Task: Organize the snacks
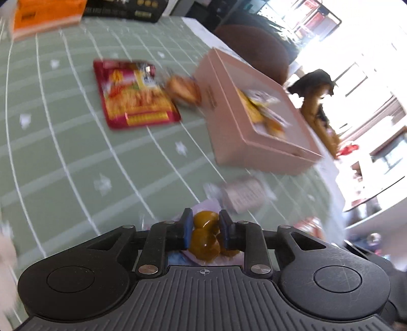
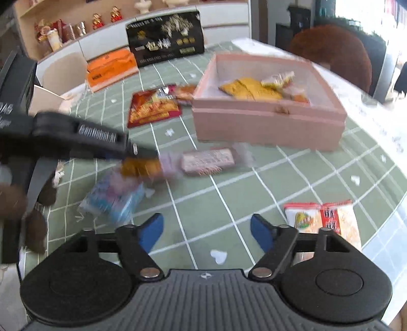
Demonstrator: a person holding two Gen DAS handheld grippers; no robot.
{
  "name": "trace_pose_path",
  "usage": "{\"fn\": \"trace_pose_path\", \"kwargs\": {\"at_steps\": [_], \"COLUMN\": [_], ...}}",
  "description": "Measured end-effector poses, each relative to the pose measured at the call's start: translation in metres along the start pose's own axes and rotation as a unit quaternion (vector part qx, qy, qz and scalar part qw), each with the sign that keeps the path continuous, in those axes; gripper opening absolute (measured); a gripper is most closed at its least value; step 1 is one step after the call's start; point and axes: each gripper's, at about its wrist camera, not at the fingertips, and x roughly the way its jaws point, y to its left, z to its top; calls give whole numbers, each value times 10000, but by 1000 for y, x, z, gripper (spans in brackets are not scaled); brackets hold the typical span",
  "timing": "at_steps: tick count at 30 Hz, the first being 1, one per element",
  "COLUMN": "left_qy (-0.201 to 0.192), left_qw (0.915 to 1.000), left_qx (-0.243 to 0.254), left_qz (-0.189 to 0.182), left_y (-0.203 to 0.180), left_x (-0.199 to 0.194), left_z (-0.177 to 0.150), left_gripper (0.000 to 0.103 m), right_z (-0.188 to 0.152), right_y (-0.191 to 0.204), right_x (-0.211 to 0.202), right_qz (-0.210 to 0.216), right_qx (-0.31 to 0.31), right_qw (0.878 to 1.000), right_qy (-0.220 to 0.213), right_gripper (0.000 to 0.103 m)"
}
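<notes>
Our left gripper fingers are clamped on a snack pack. Right gripper fingers gape wide, empty, pink box at 1 o'clock.

This looks like a home dining room. The surface has a green checked cloth, and chairs stand around it. Behind it, a low white cabinet carries small red and gold ornaments. Bright windows light the room from one side.
</notes>
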Motion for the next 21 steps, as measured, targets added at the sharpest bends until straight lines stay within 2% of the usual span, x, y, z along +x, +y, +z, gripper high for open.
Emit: {"fn": "trace_pose_path", "kwargs": {"at_steps": [2, 6, 8, 11, 12, 16, 18, 21], "left_qy": [-213, -761, -753, -540, -487, -486, -556, -637], "left_qw": [9997, 9940, 9927, 9936, 9940, 9890, 9833, 9747], "left_qx": [-103, -116, -189, -187, -77, 678, 1014, 1444], "left_qz": [60, 778, 923, 971, 978, 1223, 1407, 1582], "left_y": [2, 7, 13, 20, 17, -4, -16, -33], "left_x": [-16, -49, -54, -49, -47, -41, -38, -36], "left_z": [-11, -24, -27, -31, -34, -46, -52, -57], "left_gripper": [26, 26, 26, 27, 27, 36, 37, 37], "right_z": [2, 13, 20, 28, 27, 24, 21, 17], "right_y": [3, 8, 16, 27, 31, 33, 21, -3], "right_x": [-3, 5, 14, 35, 40, 38, 33, 26], "right_qz": [23, 68, 228, 694, 740, 415, 122, -33], "right_qx": [13, 61, 30, 66, 91, -53, -53, 98], "right_qw": [10000, 9999, 9997, 9974, 9969, 9990, 9996, 9993], "right_qy": [-76, -132, -126, 196, 246, 185, 234, 364], "right_gripper": [79, 79, 79, 79, 72, 70, 48, 43]}}
